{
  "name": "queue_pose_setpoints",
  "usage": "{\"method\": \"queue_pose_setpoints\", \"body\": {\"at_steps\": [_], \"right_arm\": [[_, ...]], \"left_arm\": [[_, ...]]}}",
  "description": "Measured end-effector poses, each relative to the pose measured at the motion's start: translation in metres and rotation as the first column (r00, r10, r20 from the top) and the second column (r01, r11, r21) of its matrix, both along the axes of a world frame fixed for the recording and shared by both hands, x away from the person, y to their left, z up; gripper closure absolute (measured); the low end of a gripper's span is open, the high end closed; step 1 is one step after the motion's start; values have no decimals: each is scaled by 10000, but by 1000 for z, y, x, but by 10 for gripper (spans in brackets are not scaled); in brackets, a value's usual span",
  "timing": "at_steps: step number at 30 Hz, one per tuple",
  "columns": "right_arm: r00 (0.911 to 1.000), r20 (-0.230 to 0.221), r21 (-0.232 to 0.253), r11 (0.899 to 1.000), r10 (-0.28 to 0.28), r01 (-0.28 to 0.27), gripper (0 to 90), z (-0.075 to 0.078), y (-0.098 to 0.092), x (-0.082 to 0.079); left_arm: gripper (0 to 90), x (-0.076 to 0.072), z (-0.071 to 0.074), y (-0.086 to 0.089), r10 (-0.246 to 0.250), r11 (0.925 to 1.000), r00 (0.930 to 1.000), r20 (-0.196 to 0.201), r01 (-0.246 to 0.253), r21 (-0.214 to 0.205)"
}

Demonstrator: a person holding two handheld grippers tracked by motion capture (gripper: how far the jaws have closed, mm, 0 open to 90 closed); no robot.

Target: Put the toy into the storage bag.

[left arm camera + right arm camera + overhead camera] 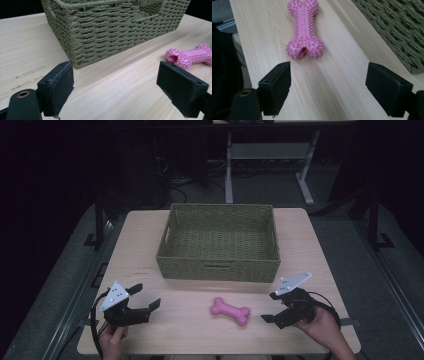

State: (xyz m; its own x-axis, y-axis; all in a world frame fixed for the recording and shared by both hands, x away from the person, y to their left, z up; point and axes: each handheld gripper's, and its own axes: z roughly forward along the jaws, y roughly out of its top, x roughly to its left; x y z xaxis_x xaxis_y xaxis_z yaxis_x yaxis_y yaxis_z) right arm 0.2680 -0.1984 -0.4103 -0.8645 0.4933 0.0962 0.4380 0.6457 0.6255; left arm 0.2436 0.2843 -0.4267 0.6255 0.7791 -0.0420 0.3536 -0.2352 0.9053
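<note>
Pink bone-shaped toy [230, 310], studded with small rubber spikes, lies flat on the light wooden table [190, 330], near the front edge and roughly midway between the two grippers. It rests at a slight slant, its left knob a little farther from the person than its right knob. In the right gripper view the toy [304, 30] lies lengthwise ahead of the jaws, its near knob split by a notch; it touches neither jaw. In the left gripper view the same toy [190, 55] sits at the right, beyond the right-hand jaw and apart from it.

Left gripper [148, 296], held in the person's left hand [113, 340] at the near left of the table, has its jaws spread wide with nothing between them but bare tabletop. Right gripper [270, 307], held in the right hand [320, 322] at the near right, is likewise spread wide and grips nothing; its jaws point left toward the toy. Each gripper carries a grey three-cornered plate on top.

Woven green basket [165, 255], rectangular with a handle slot in its near wall, stands on the far half of the table, just beyond the toy and apart from it. Its near corner [72, 60] rises just ahead of the left gripper's jaws.
</note>
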Motion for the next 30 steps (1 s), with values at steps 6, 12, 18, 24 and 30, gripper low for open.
{"method": "queue_pose_setpoints", "body": {"at_steps": [6,12,18,24,30], "right_arm": [[9992,-35,-306,9987,409,-410,200,4,13,5],[9975,-119,-365,9969,698,-702,200,9,25,11],[9946,-215,-582,9930,1013,-1024,196,10,40,16],[9894,-297,-632,9876,1420,-1436,188,9,58,19],[9855,-477,-681,9838,1627,-1657,184,7,68,21]], "left_arm": [[138,0,0,0,-16,10000,10000,21,16,2],[138,0,0,0,-8,10000,10000,8,8,-16],[138,0,0,0,13,10000,10000,-31,-14,-22],[138,0,0,0,-17,10000,10000,-20,17,-31],[138,0,1,0,-19,10000,10000,-21,19,-46]]}}
